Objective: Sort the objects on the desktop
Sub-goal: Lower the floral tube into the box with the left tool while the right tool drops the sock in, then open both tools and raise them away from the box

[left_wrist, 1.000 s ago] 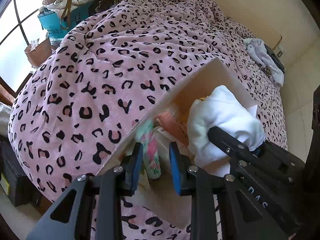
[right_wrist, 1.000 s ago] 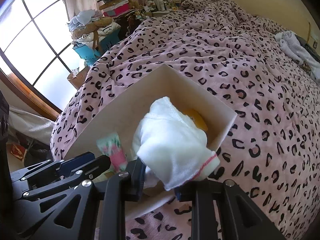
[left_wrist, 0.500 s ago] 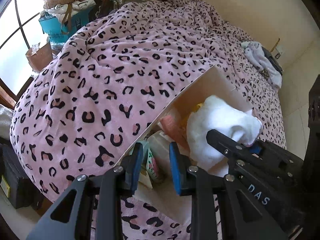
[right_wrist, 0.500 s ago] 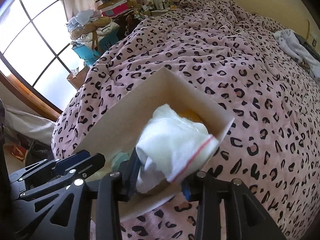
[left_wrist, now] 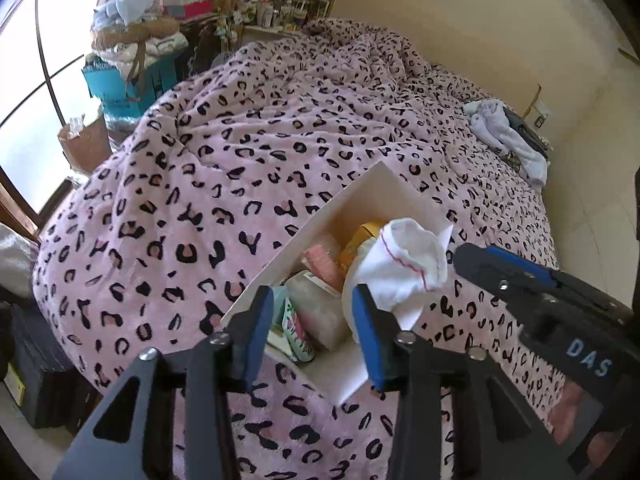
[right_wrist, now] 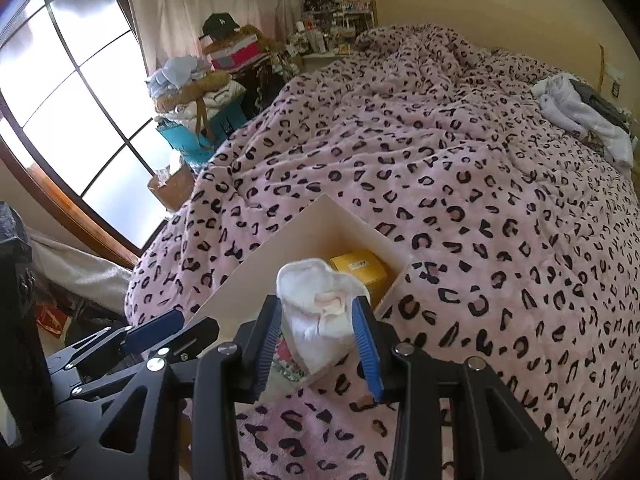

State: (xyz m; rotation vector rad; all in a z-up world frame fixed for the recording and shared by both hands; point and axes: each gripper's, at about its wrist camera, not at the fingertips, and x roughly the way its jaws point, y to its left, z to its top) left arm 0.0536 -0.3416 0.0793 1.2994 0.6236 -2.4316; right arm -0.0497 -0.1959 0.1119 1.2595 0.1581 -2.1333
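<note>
A white cardboard box [left_wrist: 372, 188] lies on the pink leopard-print bed; it also shows in the right wrist view [right_wrist: 320, 220]. A white cloth with a red seam [left_wrist: 408, 260] rests in it, draped over the near rim. In the right wrist view the cloth [right_wrist: 320, 312] sits between the blue pads, which stand apart from it. My right gripper [right_wrist: 318, 340] is open. My left gripper [left_wrist: 310, 332] is open over the box's near corner, above a floral tube [left_wrist: 296, 332] and a clear container [left_wrist: 320, 308]. A yellow box [right_wrist: 358, 266] and a pink item [left_wrist: 322, 264] lie inside.
The bedcover [left_wrist: 240, 140] fills most of both views. Pale clothes [left_wrist: 508, 136] lie at the far right edge of the bed. A cluttered pile with a teal bag [right_wrist: 192, 140] and a window [right_wrist: 60, 100] stand to the left. A shelf of small items [right_wrist: 336, 20] is at the back.
My right gripper opened and let go of the white cloth, which dropped onto the box. My left gripper opened wider. Both grippers pulled back from the box.
</note>
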